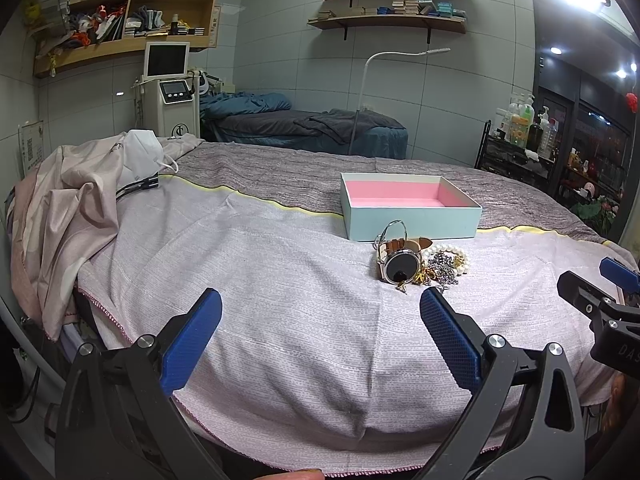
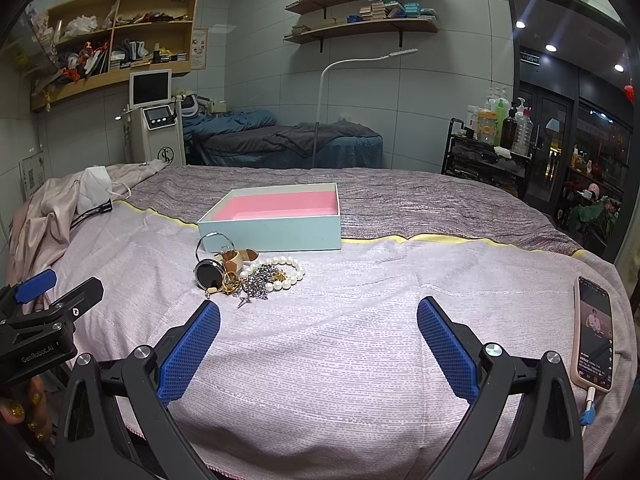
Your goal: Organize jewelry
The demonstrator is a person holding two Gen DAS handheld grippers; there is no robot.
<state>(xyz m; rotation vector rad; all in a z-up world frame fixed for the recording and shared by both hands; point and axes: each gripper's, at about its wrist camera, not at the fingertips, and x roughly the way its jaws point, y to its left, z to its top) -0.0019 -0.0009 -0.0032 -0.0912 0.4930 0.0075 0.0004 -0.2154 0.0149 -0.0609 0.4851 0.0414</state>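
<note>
left wrist: left gripper (image 1: 320, 312) spread wide, empty | jewelry pile (image 1: 420, 264) on bed just before pink-lined box (image 1: 412, 210) | right wrist: right gripper (image 2: 319, 322) wide, empty | watch (image 2: 210, 272) rigid, likely heaviest, take by strap; pearl bracelet (image 2: 286, 274) slippery; chains (image 2: 256, 282) limp, snag-prone

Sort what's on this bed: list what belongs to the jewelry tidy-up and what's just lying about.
For the job:
- box with pink lining
- watch
- pearl bracelet
- silver chain
- gold chain

Lying about:
- phone, charging
- face mask
- crumpled pink sheet
</note>
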